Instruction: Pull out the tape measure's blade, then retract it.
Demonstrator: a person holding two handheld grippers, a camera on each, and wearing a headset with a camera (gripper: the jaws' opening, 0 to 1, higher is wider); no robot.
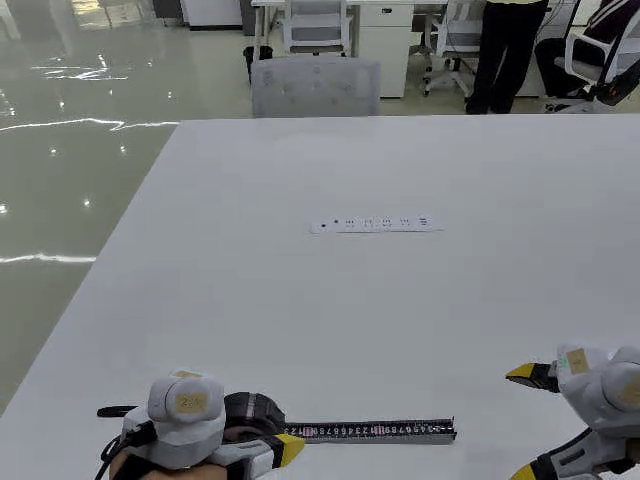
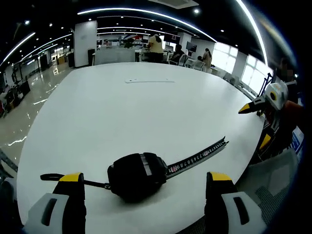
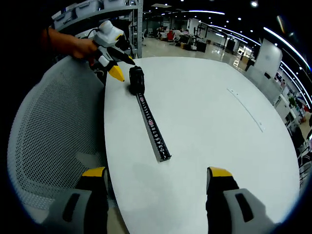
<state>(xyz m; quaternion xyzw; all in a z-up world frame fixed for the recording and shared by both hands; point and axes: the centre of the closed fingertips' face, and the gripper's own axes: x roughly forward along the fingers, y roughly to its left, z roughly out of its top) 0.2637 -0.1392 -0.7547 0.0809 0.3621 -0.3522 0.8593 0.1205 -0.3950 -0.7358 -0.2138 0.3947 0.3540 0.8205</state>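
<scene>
**Head view.** The bench [image 1: 420, 300] is white and open over most of its top. Its left edge slants from the far corner toward you, with glossy floor [image 1: 70, 180] beyond it. A grey chair [image 1: 315, 85] stands at the far edge, and a person [image 1: 505, 50] stands further back. A socket strip [image 1: 375, 224] lies mid-bench, well apart from your work. The tape measure [image 1: 255, 410] sits close to the near edge. Its blade [image 1: 370, 431] is drawn out flat to the right, parallel to that edge. Your left claw [image 1: 240, 445] is at the case. Your right claw [image 1: 522, 422] hangs released, apart from the blade's end.

**Left gripper view.** The left claw [image 2: 145, 178] is released. Its jaws stand wide, one on each side of the black tape measure [image 2: 139, 175], with a gap to either jaw. The blade [image 2: 197, 156] runs rightward toward the right claw [image 2: 254, 125], which hangs past the bench edge. Ahead, open bench [image 2: 122, 112] reaches to the socket strip [image 2: 148, 80].

**Right gripper view.** The right claw [image 3: 157, 171] is released, with bare bench [image 3: 219, 146] between its jaws. The blade [image 3: 151, 126] ends just ahead of it and leads back to the tape measure [image 3: 136, 80], with the left claw [image 3: 124, 67] at the case. The blade lies near the bench edge, and a mesh seat [image 3: 48, 146] is just off that edge. On the other side, the top is open as far as the socket strip [image 3: 246, 109].
</scene>
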